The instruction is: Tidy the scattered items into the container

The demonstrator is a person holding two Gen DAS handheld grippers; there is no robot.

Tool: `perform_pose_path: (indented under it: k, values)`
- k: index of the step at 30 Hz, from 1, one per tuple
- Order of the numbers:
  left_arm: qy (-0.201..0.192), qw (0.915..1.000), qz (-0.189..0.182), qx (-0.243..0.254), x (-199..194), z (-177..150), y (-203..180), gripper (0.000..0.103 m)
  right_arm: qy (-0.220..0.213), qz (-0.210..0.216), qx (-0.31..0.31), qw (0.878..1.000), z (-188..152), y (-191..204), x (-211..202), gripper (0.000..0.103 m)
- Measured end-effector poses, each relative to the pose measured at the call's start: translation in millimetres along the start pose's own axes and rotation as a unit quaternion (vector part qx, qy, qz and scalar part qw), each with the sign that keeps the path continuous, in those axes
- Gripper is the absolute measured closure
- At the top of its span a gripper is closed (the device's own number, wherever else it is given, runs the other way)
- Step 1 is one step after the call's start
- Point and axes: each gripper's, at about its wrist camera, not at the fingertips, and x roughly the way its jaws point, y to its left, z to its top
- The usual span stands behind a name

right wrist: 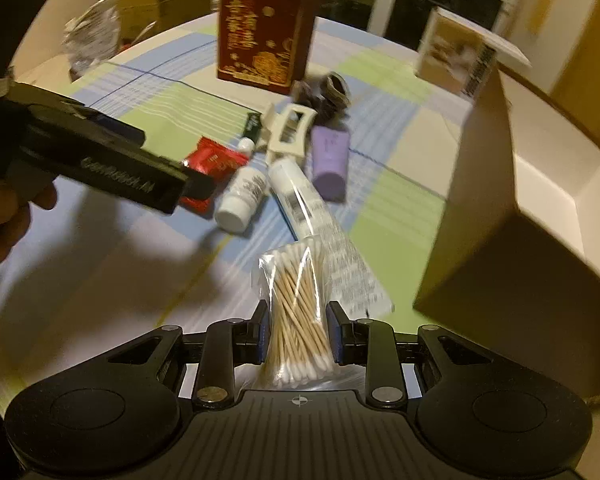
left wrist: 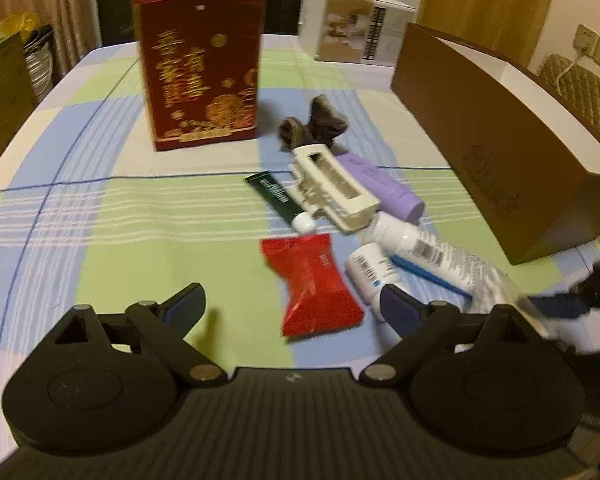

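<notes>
one clear plastic packet of wooden cotton swabs (right wrist: 296, 312) is clamped upright between the right gripper's (right wrist: 296, 334) blue pads (right wrist: 262, 332), above the checked tablecloth (right wrist: 392, 216).

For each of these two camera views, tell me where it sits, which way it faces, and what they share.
Left wrist: sits behind the open left gripper, angled down at the table clutter, red packet between its jaws untouched.
Right wrist: sits behind the right gripper, jaws shut on a cotton swab bag, facing the open brown box; a hand shows with the left gripper.
Shared: red carton, cream clip, purple tube.
</notes>
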Motion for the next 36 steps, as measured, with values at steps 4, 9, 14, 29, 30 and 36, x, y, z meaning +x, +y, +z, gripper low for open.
perform_pose_path:
  k: [4,9,14,29,30,36]
  values:
    - [0.001,1.0000,0.002,0.006,9.8,4.4,-6.1,0.022,0.001,0.000,0.022,1.000,-10.1,-0.4,-7.2,0.071]
    - [0.002,0.9995,0.032,0.001,17.0,7.6,-5.5,0.047,-0.002,0.002,0.028,1.000,-13.7,-0.4,-9.5,0.071]
    - [0.017,0.9993,0.032,0.000,22.8,6.9,-3.8,0.053,-0.003,0.005,0.029,1.000,-13.5,-1.1,-9.0,0.071]
    - [0.019,0.9987,0.042,0.021,11.7,4.8,-7.7,0.082,-0.014,0.006,0.031,0.999,-12.7,0.4,-16.1,0.071]
    - [0.017,0.9987,0.043,0.023,9.1,5.4,-8.3,0.082,-0.016,0.005,0.031,0.999,-12.8,0.7,-18.1,0.071]
    - [0.007,0.9987,0.044,0.027,-8.4,10.8,-13.6,0.082,-0.028,0.001,0.040,0.999,-12.6,-0.7,-33.1,0.071]
